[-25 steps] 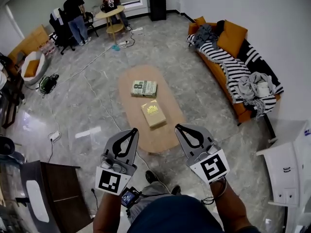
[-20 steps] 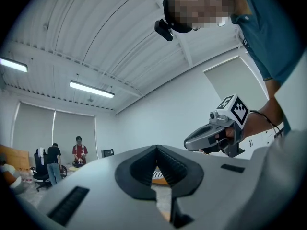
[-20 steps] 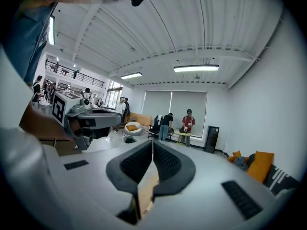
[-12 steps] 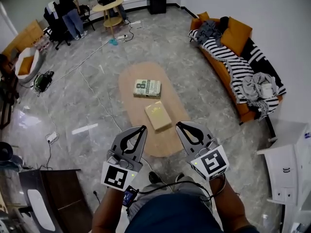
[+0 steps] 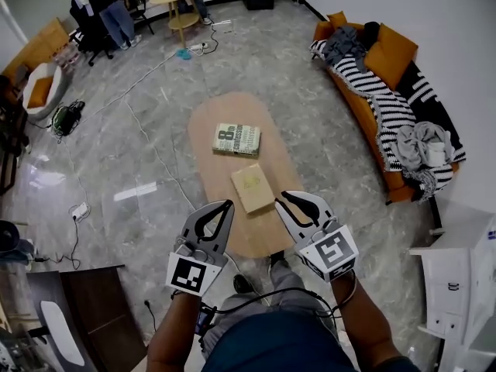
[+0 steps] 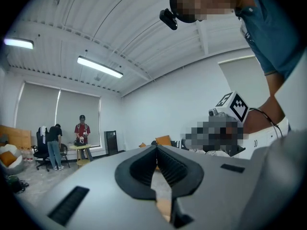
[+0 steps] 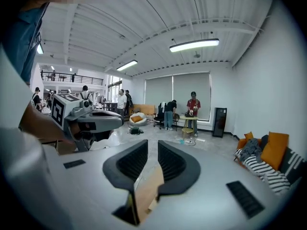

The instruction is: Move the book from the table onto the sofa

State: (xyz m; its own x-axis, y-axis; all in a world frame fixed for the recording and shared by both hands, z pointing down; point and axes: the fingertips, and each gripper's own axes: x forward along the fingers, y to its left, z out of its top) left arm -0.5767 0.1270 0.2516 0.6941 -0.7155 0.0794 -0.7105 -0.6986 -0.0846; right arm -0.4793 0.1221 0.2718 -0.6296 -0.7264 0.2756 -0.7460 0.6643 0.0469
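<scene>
My left gripper: closed, empty. My right gripper: jaws just opening slightly, empty, near book.

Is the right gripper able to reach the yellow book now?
Probably yes. The right gripper hovers just beside the yellow book on the table, with nothing between them. Its jaws have just been opening, empty, but the gap is narrow.

The left gripper has its jaws pressed together with nothing between them — a sliver of tan surface shows beneath. Far off on the left, two people stand by a small round table. Near right — a marker cube below a teal sleeve.
</scene>
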